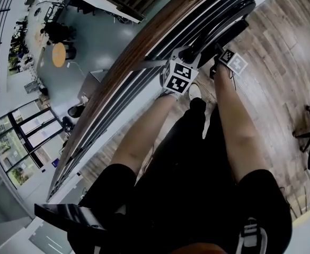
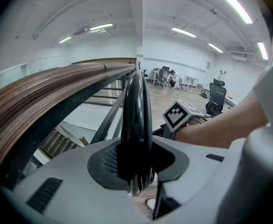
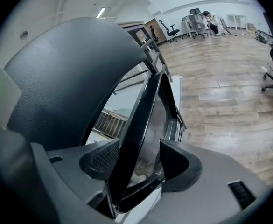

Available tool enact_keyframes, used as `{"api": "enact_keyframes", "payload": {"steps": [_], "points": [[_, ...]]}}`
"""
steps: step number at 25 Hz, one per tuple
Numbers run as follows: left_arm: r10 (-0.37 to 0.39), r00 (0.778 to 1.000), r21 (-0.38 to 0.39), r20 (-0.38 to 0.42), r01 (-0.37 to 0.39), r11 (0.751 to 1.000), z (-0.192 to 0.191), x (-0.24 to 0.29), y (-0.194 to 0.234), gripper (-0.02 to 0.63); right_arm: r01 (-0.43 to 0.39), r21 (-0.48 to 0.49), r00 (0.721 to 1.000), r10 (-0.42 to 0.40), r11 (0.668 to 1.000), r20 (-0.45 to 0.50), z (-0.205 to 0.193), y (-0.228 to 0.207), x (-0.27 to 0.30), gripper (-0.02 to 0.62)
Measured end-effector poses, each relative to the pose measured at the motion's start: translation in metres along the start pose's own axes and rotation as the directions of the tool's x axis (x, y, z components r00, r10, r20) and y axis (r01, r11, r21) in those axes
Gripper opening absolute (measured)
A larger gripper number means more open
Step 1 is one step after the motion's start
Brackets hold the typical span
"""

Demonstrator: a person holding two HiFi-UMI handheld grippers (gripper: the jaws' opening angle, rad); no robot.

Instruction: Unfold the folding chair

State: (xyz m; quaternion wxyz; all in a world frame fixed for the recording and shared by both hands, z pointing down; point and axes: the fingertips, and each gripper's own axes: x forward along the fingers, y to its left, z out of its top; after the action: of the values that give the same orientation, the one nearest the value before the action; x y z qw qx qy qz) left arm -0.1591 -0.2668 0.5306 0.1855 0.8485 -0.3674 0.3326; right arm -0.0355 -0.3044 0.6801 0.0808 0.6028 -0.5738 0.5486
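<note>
Left gripper (image 2: 136, 167) is clamped on the rounded black edge of the folding chair (image 2: 136, 108), which stands folded up close against the railing, below the wooden handrail (image 1: 139, 46). Right gripper (image 3: 138, 169) straddles one of its glossy black frame bars, jaws apart, one pad clear of the bar, so there's no hold there. Looks like the grasping step; the chair isn't spread yet. Next, I'd say, the right must close on that bar, then the two parts get pulled apart, away from the railing.

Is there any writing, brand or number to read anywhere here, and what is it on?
No text can be read in any view.
The left cube and right cube bear black-and-white square patterns, not words.
The chair shows no label.
</note>
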Motion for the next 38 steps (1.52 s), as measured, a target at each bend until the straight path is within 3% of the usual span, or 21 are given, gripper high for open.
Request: {"api": "enact_keyframes", "payload": {"steps": [4,7,12,16,20,30,34,38], "points": [[-0.022,1.0,0.006,-0.006,0.022,1.0,0.0,-0.001,-0.002,0.109,0.016,0.039,1.0,-0.015,0.999,-0.014,-0.009,0.004,0.011,0.282],[-0.046,0.999,0.021,-0.007,0.047,0.999,-0.001,0.0,-0.011,0.103,0.018,0.091,0.999,-0.014,0.996,-0.04,-0.021,0.01,0.019,0.288],[-0.071,0.998,0.036,-0.002,0.071,0.997,0.0,-0.001,-0.024,0.098,0.036,0.086,0.997,-0.03,0.996,-0.07,-0.031,0.0,0.031,0.287],[-0.067,0.998,0.027,0.003,0.067,0.997,0.0,0.0,-0.022,0.098,0.035,0.087,0.997,-0.028,0.996,-0.076,-0.03,0.006,0.03,0.183],[-0.052,0.999,-0.002,0.005,0.052,0.999,0.001,0.0,-0.01,0.1,0.05,0.098,0.998,-0.045,0.994,-0.051,-0.027,-0.005,0.029,0.176],[-0.054,0.999,-0.027,0.006,0.054,0.998,-0.003,-0.003,-0.011,0.1,0.003,0.184,0.998,0.008,0.983,-0.058,-0.034,-0.023,-0.001,0.176],[-0.053,0.999,-0.064,-0.008,0.052,0.997,-0.012,0.009,0.0,0.107,0.041,0.22,0.995,-0.02,0.975,-0.095,-0.053,-0.085,-0.007,0.178],[-0.056,0.998,-0.079,-0.009,0.055,0.995,-0.015,0.013,0.008,0.107,0.002,0.278,0.992,0.033,0.961,-0.123,-0.067,-0.117,-0.019,0.179]]}}
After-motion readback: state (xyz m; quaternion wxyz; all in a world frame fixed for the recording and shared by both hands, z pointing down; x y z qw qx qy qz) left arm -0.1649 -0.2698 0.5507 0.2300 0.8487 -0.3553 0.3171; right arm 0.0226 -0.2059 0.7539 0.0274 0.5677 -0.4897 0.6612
